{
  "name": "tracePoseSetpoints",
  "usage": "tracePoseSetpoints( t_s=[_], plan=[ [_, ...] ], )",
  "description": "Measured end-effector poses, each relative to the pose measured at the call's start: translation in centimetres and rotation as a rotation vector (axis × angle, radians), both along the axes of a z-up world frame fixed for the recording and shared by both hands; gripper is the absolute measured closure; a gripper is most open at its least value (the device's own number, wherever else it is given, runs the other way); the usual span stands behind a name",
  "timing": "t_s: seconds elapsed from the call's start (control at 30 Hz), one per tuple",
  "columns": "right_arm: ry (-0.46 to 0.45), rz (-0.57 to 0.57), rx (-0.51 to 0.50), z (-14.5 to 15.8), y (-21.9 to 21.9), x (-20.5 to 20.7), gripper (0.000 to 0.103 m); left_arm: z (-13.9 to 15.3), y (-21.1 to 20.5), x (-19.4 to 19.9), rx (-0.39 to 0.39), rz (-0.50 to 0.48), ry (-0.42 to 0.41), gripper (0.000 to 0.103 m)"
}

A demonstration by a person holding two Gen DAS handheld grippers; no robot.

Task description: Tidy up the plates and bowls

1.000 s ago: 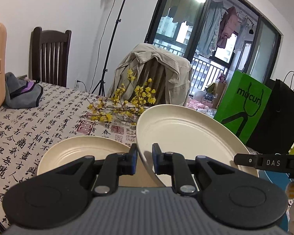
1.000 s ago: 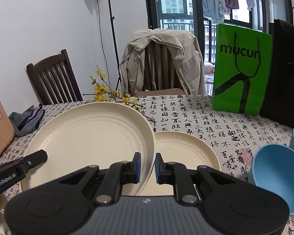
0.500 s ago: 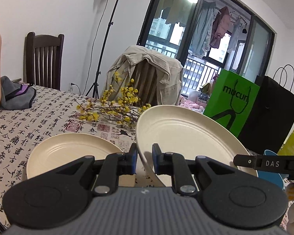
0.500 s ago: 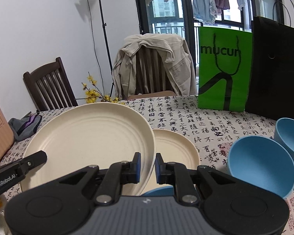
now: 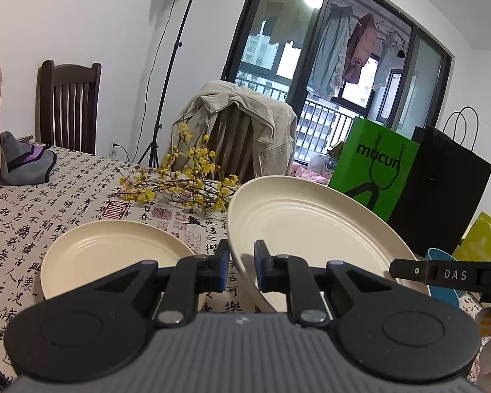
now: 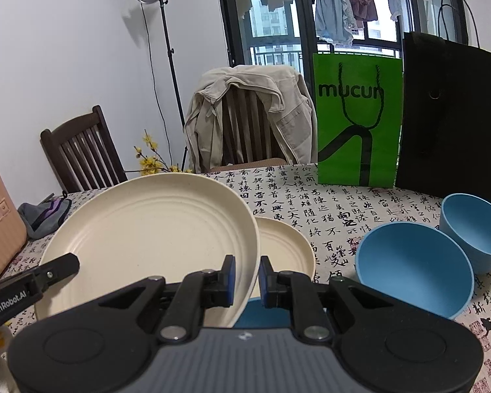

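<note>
Both grippers, left and right, fingers clenched on opposite rims of large cream plate, tilted above bench; small plate beside

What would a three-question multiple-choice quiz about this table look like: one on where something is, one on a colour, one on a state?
1. Where does the small plate lie?
A. On the tablecloth
B. On a chair seat
C. Inside a shopping bag

2. What colour are the bowls?
A. Red
B. Blue
C. Black

3. What state is the large plate in?
A. Lying flat, untouched
B. Broken in pieces
C. Tilted, clamped at its rim by the left gripper and the right gripper

Answers:
1. A, it sits flat on the printed cloth.
2. B, the bowls in the right wrist view are blue.
3. C, each wrist view shows the rim between the fingers, with the other gripper at the opposite edge.
</note>
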State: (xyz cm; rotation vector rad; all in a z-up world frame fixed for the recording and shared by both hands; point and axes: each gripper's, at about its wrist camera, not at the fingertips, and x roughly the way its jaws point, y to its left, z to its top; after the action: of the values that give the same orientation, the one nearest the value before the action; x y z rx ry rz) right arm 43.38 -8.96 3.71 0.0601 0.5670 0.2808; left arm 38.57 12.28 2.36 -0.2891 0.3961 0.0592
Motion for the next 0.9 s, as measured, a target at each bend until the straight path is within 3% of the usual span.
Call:
tracePoseSetpoints(
  t_s=[0.9],
  plan=[
    [-0.058,-0.043,0.038,0.5,-5.4,-5.0,0.089,1.2,-4.8,-3.8,0.023,-0.051,-0.051,0.087]
  ],
)
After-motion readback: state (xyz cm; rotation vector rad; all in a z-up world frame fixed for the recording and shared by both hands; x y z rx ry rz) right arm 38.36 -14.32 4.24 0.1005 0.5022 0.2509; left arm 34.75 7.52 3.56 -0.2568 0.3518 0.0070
